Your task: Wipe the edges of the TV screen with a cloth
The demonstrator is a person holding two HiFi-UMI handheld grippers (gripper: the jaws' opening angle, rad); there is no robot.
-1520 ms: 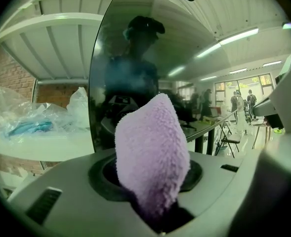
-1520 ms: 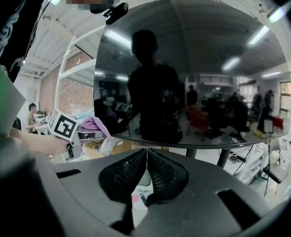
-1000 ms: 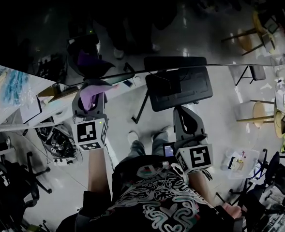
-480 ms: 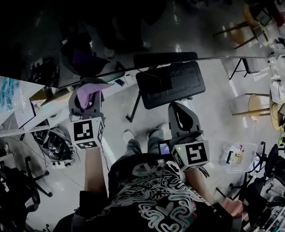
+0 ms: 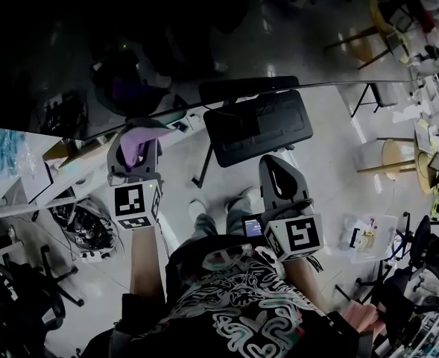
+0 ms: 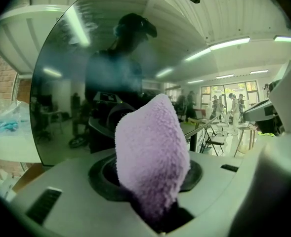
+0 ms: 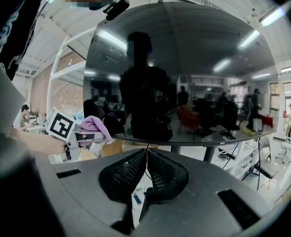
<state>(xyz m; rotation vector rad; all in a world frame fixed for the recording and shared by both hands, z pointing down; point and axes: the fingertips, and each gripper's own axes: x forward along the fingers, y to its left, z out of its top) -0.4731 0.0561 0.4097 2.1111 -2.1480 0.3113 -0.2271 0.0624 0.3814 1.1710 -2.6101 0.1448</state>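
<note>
at the left of the head view, right by the lower edge of the tv screen [image 5: 226, 36], the purple cloth [image 6: 152, 152] stands up out of the left hand-held gripper [image 5: 135, 144], whose jaws are clamped on its bottom end. whether the tip actually touches the edge cannot be told. the cloth is fluffy terry, light and soft, so it should fold round the bezel and slide easily. holding it low on the bunch looks right, since that leaves the free tip to do the rubbing. the screen is glossy and thin, probably easy to rock or smear, so light pressure suits it. its lower edge runs open toward the right of the frame, with floor beneath and only the dark stand [image 5: 258, 129] near the middle. the cluttered surface [image 5: 25, 177] crowds the left end. the right hand-held gripper [image 7: 146, 152] hangs at lower right, jaws pressed together on nothing, apart from the screen.
</note>
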